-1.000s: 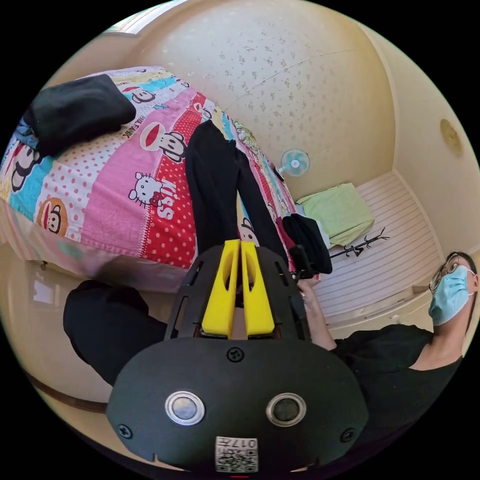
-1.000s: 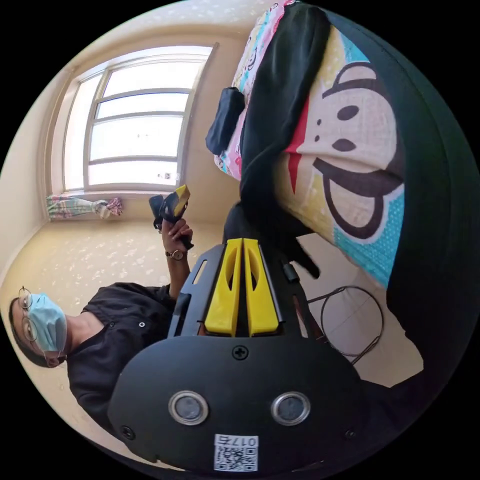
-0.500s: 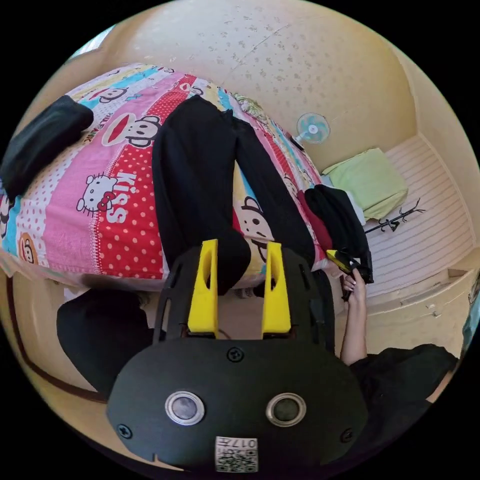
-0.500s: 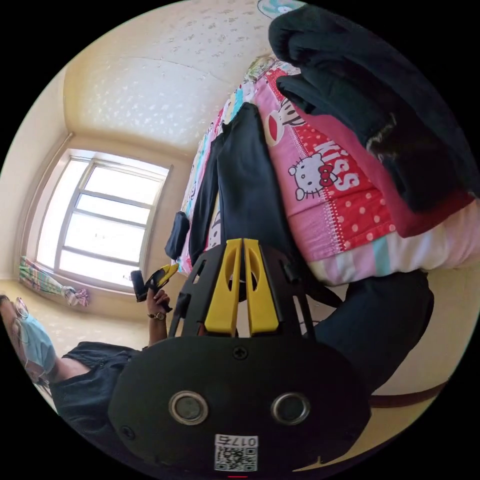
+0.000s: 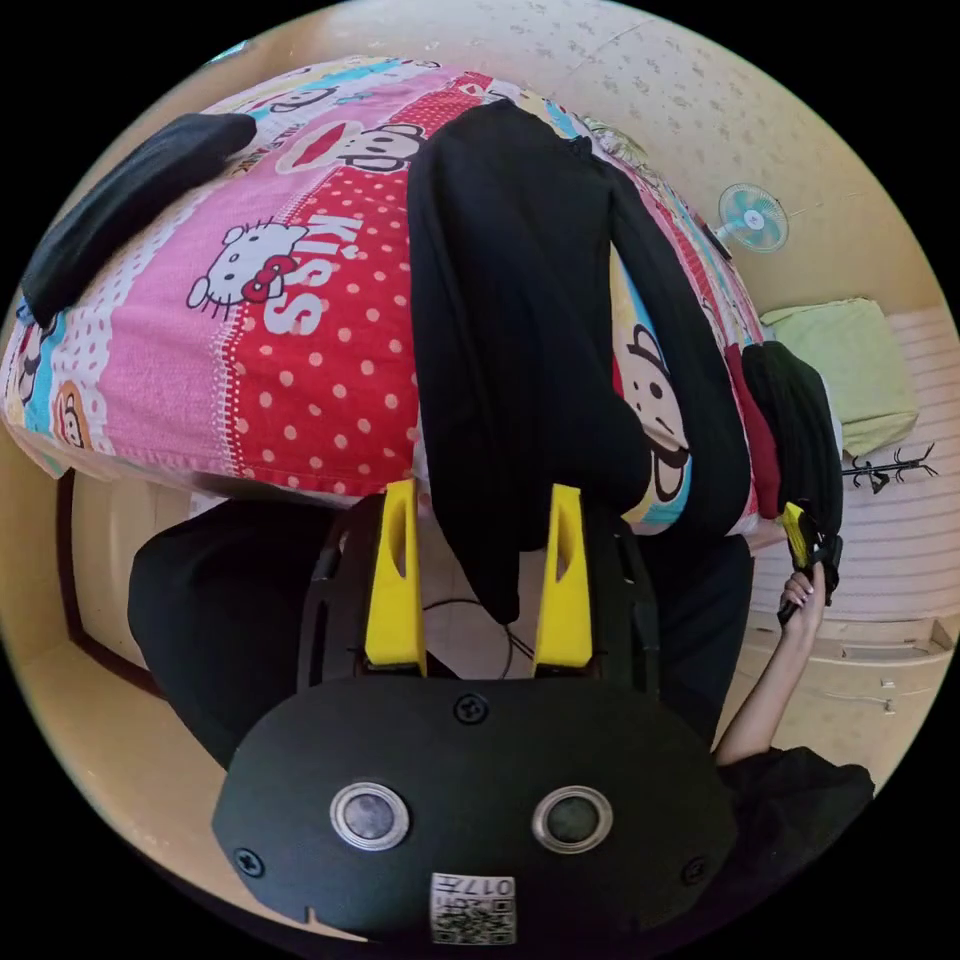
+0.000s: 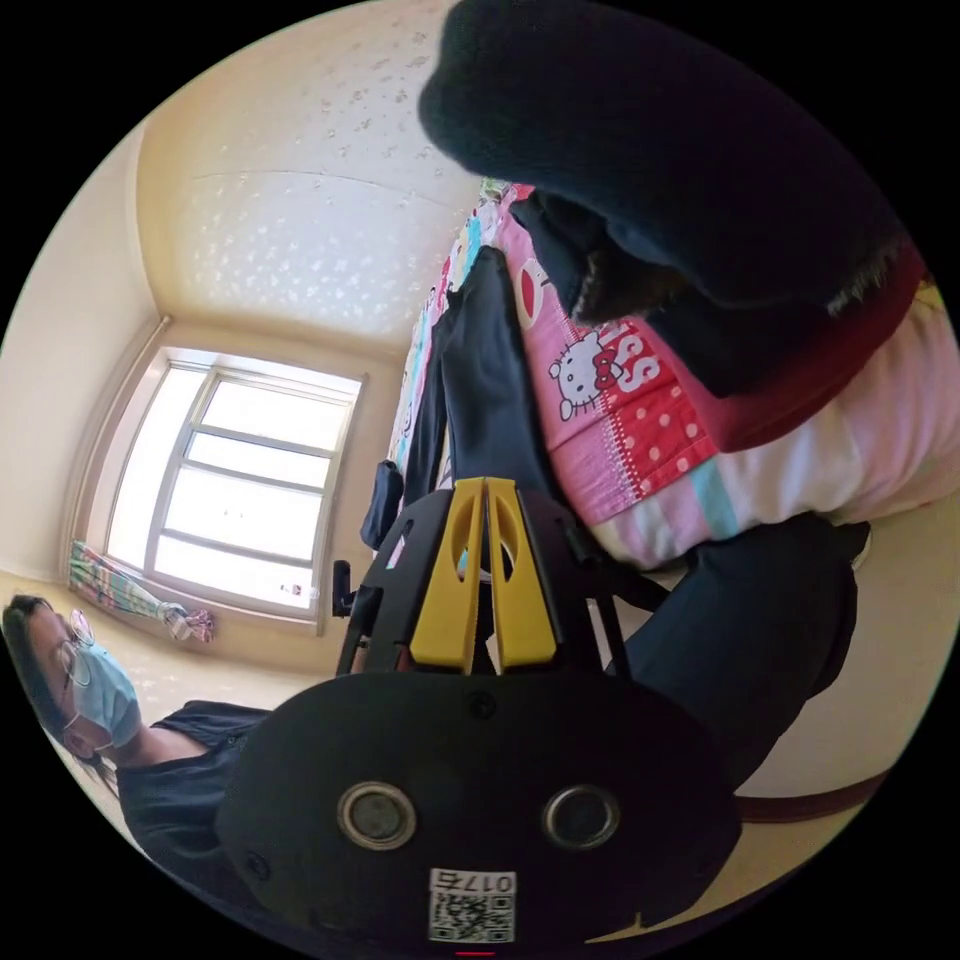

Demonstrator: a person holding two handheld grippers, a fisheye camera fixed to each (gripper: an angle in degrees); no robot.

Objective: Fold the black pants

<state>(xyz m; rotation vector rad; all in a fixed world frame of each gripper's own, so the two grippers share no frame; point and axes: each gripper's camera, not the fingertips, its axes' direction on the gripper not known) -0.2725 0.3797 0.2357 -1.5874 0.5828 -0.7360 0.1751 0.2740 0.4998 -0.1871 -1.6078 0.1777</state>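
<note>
The black pants lie lengthwise on the cartoon-print bedspread, both legs reaching the near edge. One leg's hem hangs over the edge, between the yellow jaws of my left gripper, which is open and not pressing on it. My right gripper is shut with nothing seen between its jaws; the pants run away behind its tips. In the left gripper view the right gripper is held in a hand, just right of the other leg's hem.
A pile of dark clothes sits on the bed corner and looms close in the right gripper view. A folded black item lies far across the bed. The person's black-clad legs stand at the bed edge. A fan and window are beyond.
My left gripper went from shut to open and came closer to the bed edge, so the hanging hem now lies between its jaws. The right gripper stayed shut while its view swung round.
</note>
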